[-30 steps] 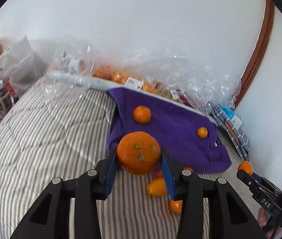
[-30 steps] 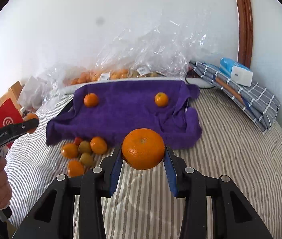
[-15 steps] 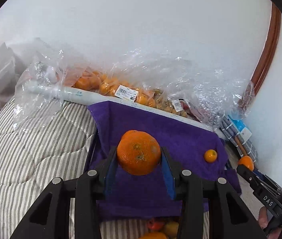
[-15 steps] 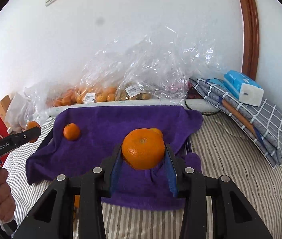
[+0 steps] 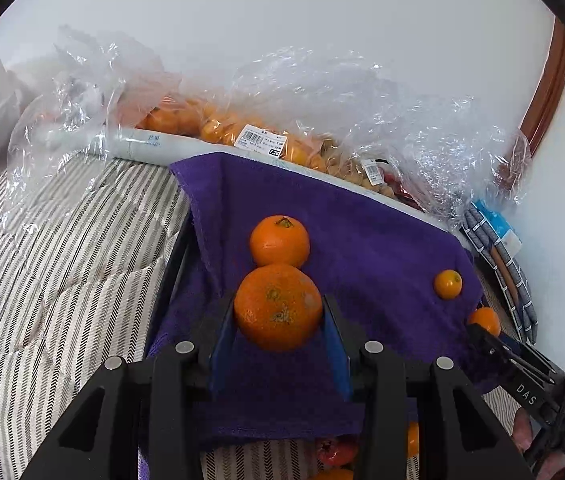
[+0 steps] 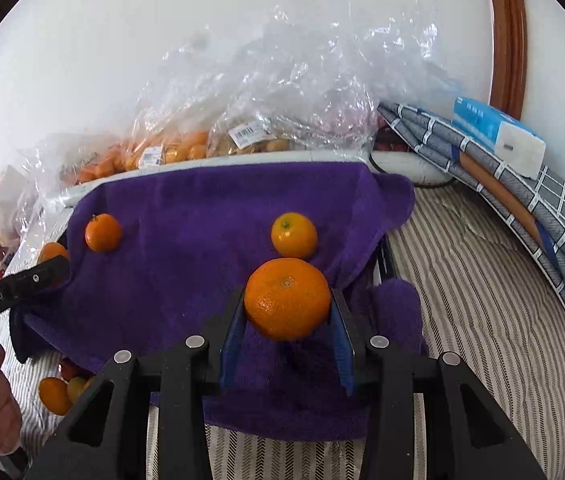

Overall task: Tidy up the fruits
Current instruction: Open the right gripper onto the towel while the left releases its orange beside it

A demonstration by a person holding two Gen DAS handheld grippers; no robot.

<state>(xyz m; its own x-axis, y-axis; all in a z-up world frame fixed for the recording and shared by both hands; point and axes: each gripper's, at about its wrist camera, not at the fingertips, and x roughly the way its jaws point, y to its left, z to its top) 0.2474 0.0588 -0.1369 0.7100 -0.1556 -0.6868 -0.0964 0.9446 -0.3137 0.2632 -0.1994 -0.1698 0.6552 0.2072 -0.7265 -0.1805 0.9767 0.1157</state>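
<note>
Left hand-held gripper (image 5: 278,320) clamped on an orange (image 5: 278,307) above the purple towel (image 5: 362,236), right hand-held gripper (image 6: 287,314) clamped on a mandarin (image 6: 287,299), two small fruits (image 6: 294,234) resting on the towel, striped bed (image 5: 62,248) beneath.

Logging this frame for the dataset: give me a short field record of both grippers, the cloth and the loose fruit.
left gripper: shut on a large round orange
right gripper: shut on a second round orange
surface: purple terry towel on striped grey bedding
fruit on towel: orange with stem, small yellow-orange citrus
loose fruit: small pile at towel's near edge
</note>
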